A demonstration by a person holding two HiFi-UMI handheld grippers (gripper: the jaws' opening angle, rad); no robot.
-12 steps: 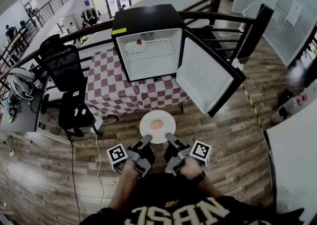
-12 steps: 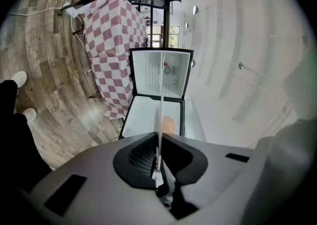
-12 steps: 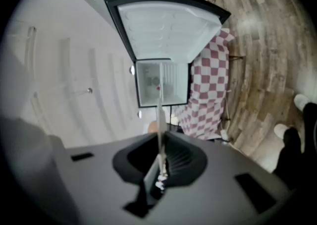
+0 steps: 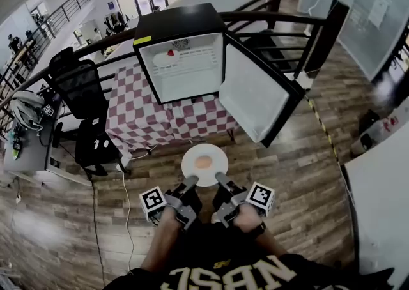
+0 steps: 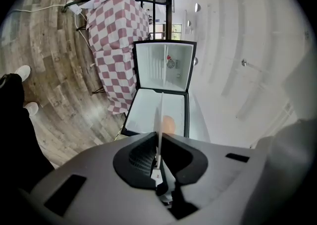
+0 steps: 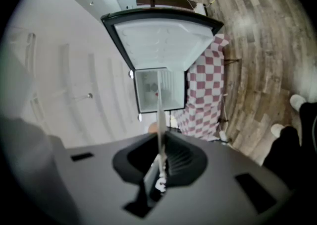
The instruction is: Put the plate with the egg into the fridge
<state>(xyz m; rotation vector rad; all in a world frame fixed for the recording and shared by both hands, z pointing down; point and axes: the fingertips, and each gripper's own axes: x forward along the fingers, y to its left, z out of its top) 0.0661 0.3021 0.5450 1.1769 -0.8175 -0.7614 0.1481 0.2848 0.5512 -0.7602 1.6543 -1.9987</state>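
Observation:
In the head view a white plate (image 4: 204,153) with a pale orange egg (image 4: 203,162) is held level over the wooden floor, in front of me. My left gripper (image 4: 190,183) is shut on the plate's near left rim. My right gripper (image 4: 220,178) is shut on its near right rim. The left gripper view shows the plate (image 5: 160,120) edge-on between the jaws, with the egg (image 5: 169,124) beside it. The plate (image 6: 159,117) is edge-on in the right gripper view too. The small black fridge (image 4: 182,59) stands ahead on a table, its door (image 4: 255,97) swung open to the right.
The fridge rests on a table with a red-and-white checked cloth (image 4: 153,119). A small red item (image 4: 170,53) lies on the fridge's shelf. A black office chair (image 4: 83,91) and a cluttered desk (image 4: 25,135) stand at the left. Dark railings (image 4: 307,27) run behind.
The fridge and table sit slightly further left in the head view. The plate and both grippers keep the same hold and place in front of me.

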